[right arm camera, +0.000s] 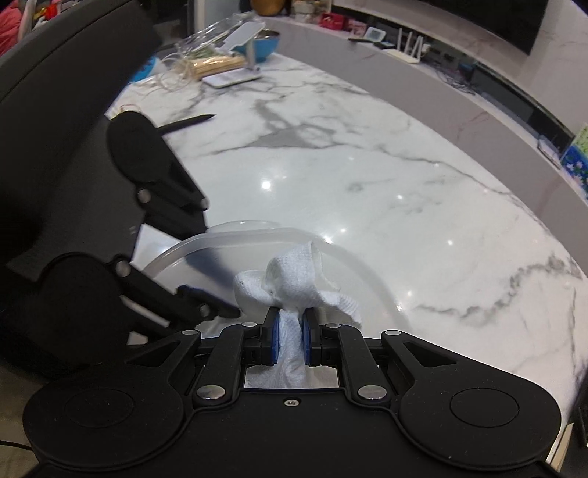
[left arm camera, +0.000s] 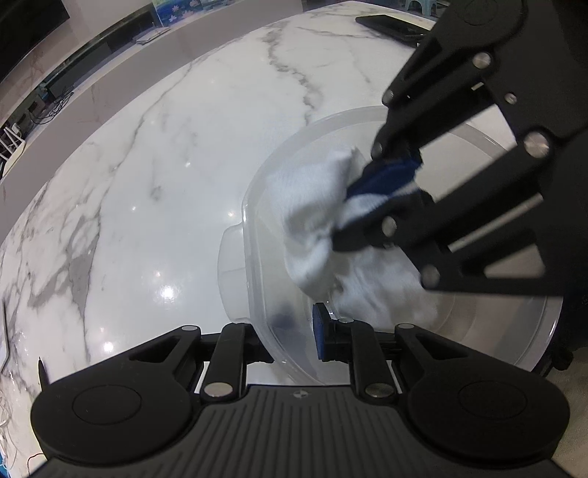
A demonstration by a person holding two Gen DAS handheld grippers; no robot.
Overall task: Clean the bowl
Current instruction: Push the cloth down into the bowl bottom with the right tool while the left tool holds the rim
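A clear plastic bowl [left arm camera: 257, 206] stands on the white marble table [left arm camera: 154, 191]. My left gripper [left arm camera: 294, 331] is shut on the bowl's near wall, one blue pad inside and one finger outside. My right gripper [left arm camera: 382, 195] reaches in from the upper right, shut on a white cloth [left arm camera: 316, 213] that lies bunched inside the bowl. In the right wrist view my right gripper [right arm camera: 291, 342] pinches the white cloth [right arm camera: 294, 279] between its blue pads, over the bowl's rim [right arm camera: 228, 237], with the left gripper [right arm camera: 217, 309] at the left.
A black phone [left arm camera: 389, 25] lies at the table's far edge. A black pen [right arm camera: 187, 123], a phone stand [right arm camera: 242, 55], a blue bowl [right arm camera: 264, 46] and loose cables [right arm camera: 172, 75] sit at the far left of the table.
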